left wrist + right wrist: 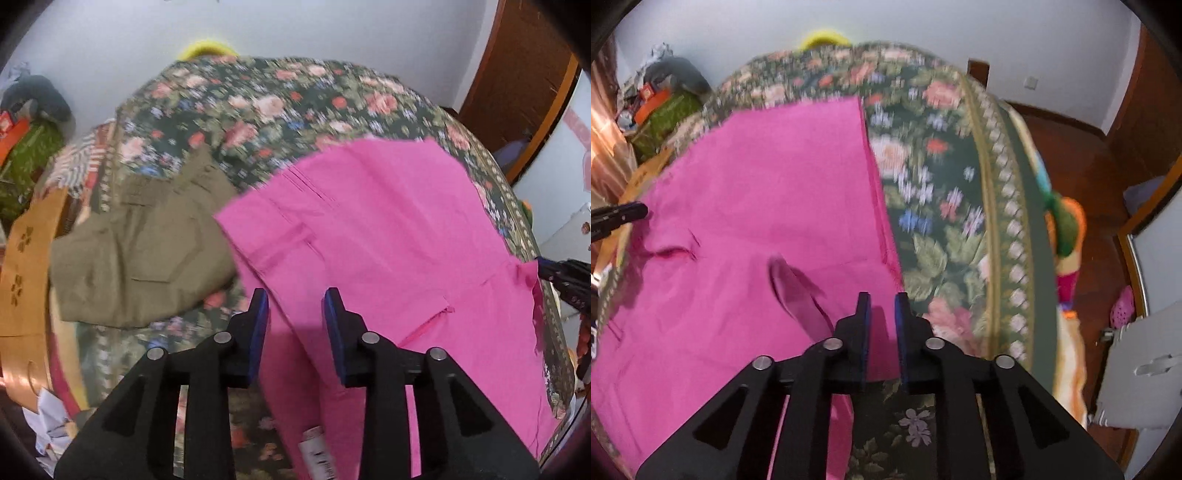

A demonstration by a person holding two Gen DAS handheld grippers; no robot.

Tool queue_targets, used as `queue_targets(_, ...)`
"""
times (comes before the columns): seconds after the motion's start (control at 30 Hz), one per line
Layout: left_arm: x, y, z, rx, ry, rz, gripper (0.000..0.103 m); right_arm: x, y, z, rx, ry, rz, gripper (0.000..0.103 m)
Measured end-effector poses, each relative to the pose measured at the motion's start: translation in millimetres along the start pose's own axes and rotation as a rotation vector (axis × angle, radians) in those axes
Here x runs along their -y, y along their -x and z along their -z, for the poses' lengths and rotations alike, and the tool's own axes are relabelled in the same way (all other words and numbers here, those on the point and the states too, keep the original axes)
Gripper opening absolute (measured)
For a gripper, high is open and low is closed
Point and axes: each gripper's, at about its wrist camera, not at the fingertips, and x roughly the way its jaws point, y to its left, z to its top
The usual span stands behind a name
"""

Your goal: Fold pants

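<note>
Olive garment (144, 240) on floral bedspread (258, 107)

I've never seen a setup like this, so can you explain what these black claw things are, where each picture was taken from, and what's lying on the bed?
The black claws are two-finger grippers a person holds, one per hand; each carries a camera looking along its fingers. One picture is the left gripper's view, the other the right gripper's. Both are open above pink pants spread on a floral bedspread. Folded olive pants lie beside them. Nothing appears held.
</note>
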Motion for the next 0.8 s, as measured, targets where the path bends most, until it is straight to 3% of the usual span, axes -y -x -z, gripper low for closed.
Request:
queue_targets(0.03,-6,6,-3,0.015,0.01,-0.002,0.037,0,6,-4,0.018,-0.001,0.003,0.031)
queue_targets(0.1,-19,15,-9,0.05,0.041,0.006,0.052,-2,17,-16,0.066,0.001,0.003,0.043)
queue_targets(0.2,-34,20,-16,0.097,0.076,0.0,0.064,-9,25,-36,0.126,0.019,-0.01,0.043)
queue_targets(0.33,-50,3,-29,0.086,0.099,0.006,0.065,-14,14,-70,0.142,0.01,-0.044,0.045)
queue_targets(0.63,-60,-65,-42,-0.016,0.083,0.061,0.064,-17,-55,-130,0.116,-0.005,-0.064,0.047)
queue_targets(0.8,-54,-87,-42,-0.044,0.06,0.107,0.05,-22,-95,-154,0.061,0.009,-0.063,0.047)
